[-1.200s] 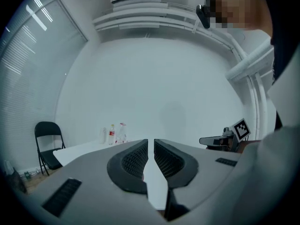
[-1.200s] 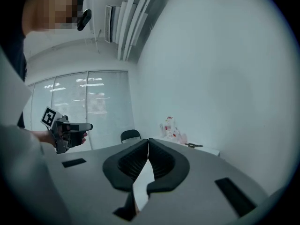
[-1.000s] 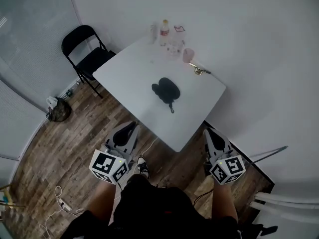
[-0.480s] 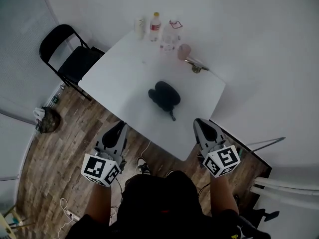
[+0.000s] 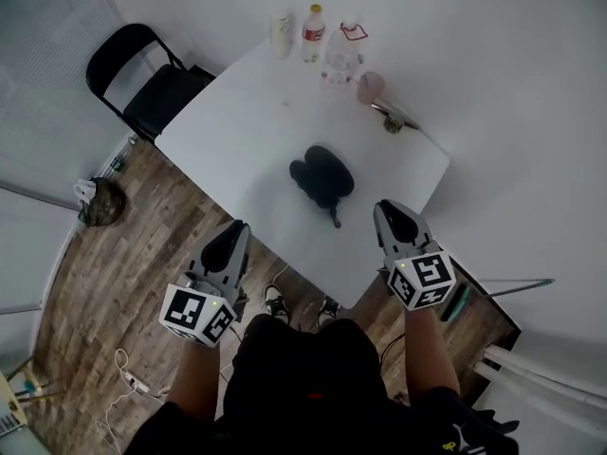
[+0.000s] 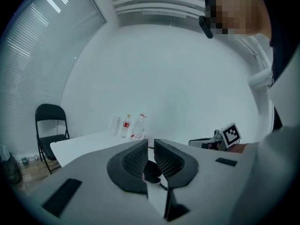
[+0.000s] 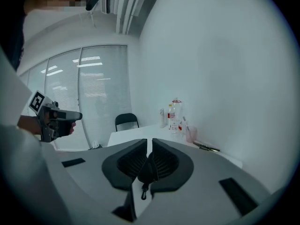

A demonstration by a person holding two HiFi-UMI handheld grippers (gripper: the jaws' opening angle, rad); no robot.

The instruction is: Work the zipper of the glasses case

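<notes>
The black glasses case (image 5: 322, 175) lies about mid-table on the white table (image 5: 237, 131), somewhat nearer the near edges than the far corner. A short dark pull tab (image 5: 334, 219) trails from it toward the near corner. Nothing touches the case. The right gripper (image 5: 389, 210) hangs just inside the table's near right edge, close to the case but apart from it. Its jaws are pressed together with nothing in them, and its own view shows the case only through the slit, beyond the jaws. The left gripper (image 5: 237, 227) hovers at the near left edge, over the wooden floor (image 5: 123, 254), also clenched on nothing. Bottles (image 5: 312, 34) and a pink cup (image 5: 370, 86) stand at the far corner. A black folding chair (image 5: 142, 79) stands beside the table's left corner.
</notes>
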